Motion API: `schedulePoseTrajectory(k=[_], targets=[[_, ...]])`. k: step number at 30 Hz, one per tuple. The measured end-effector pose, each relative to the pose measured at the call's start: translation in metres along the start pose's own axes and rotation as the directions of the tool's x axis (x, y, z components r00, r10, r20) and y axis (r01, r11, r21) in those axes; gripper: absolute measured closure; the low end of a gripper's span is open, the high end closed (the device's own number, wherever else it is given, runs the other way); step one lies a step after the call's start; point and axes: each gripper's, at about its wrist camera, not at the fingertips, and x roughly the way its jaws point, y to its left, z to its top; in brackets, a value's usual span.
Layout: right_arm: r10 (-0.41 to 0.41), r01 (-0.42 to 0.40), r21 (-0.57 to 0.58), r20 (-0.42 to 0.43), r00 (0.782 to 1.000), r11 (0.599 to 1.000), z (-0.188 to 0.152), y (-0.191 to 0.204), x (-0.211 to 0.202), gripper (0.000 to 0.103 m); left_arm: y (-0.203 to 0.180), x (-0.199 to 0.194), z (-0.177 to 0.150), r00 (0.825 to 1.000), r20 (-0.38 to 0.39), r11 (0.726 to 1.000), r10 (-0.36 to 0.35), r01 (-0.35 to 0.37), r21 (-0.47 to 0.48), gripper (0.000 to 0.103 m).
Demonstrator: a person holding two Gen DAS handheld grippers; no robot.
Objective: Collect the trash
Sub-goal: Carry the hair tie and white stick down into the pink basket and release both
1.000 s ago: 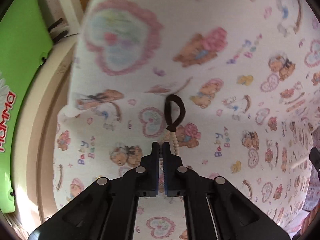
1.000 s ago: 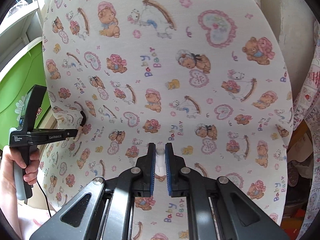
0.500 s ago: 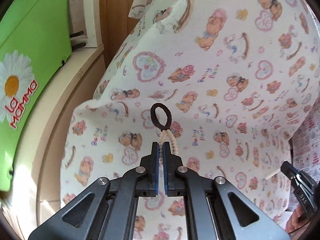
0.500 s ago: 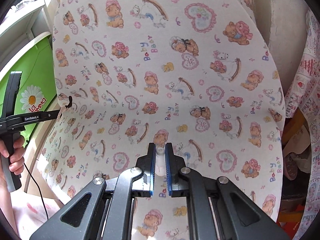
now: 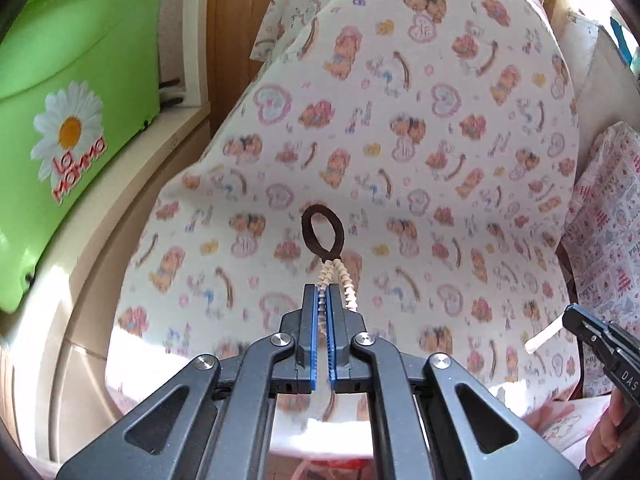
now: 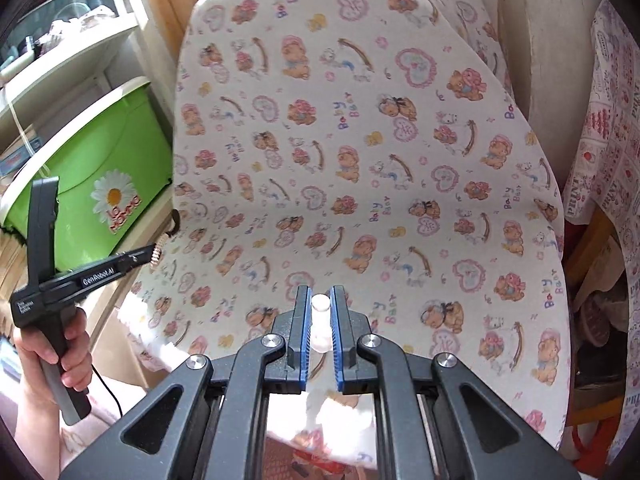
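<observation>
Left wrist view first: the left gripper (image 5: 323, 304) is clenched tight on a beaded cord (image 5: 335, 280), with a dark brown hair tie (image 5: 321, 232) looped on the far end and sticking up just past the fingertips, about mid-frame. Behind it is a chair cover (image 5: 400, 152) printed with teddy bears and hearts, filling most of the picture. A green bin (image 5: 76, 112) with a daisy on it sits on a ledge at upper left. The other gripper pokes in at the lower right edge.

Over in the right wrist view, the right gripper (image 6: 320, 320) is grasping a small white plastic piece (image 6: 321, 322), kind of a little tube or cap, can't really tell which. It's pinched between the blue pads at lower center. At lower left you can see a hand (image 6: 52, 344) holding the left gripper's handle, cord dangling from its tip, beside the cover's left edge, with the green bin behind.
</observation>
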Motion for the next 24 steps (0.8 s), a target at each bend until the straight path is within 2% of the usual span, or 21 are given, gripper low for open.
schedulePoseTrajectory(k=[4,10,16,18,22,24], targets=[[0.008,-0.007,0.021,-0.03,1.0,1.0,-0.021,0.002,-0.006,0.093,-0.001,-0.004,-0.026,0.999,-0.032,1.0,-0.015,0.015,-0.003,0.1],[0.031,-0.03,0.027,-0.038,0.999,0.999,-0.047,0.008,-0.022,0.093,-0.004,-0.026,-0.058,1.0,0.01,0.999,-0.02,0.02,0.033,0.1],[0.033,-0.033,0.009,-0.043,0.998,0.999,-0.067,0.016,-0.035,0.093,0.001,-0.039,-0.089,0.997,0.016,0.997,-0.071,0.07,0.037,0.1],[0.041,-0.04,0.01,-0.044,0.998,0.999,-0.071,0.018,-0.037,0.093,0.0,-0.042,-0.096,0.998,0.01,0.996,-0.07,0.069,0.047,0.1],[0.041,-0.042,-0.006,-0.048,0.998,0.999,-0.079,0.025,-0.041,0.093,-0.002,-0.049,-0.101,0.993,-0.001,0.993,-0.122,0.122,-0.006,0.1],[0.044,-0.045,-0.007,-0.054,0.998,0.999,-0.083,0.028,-0.041,0.093,-0.005,-0.051,-0.104,0.993,-0.003,0.992,-0.122,0.122,-0.008,0.1]])
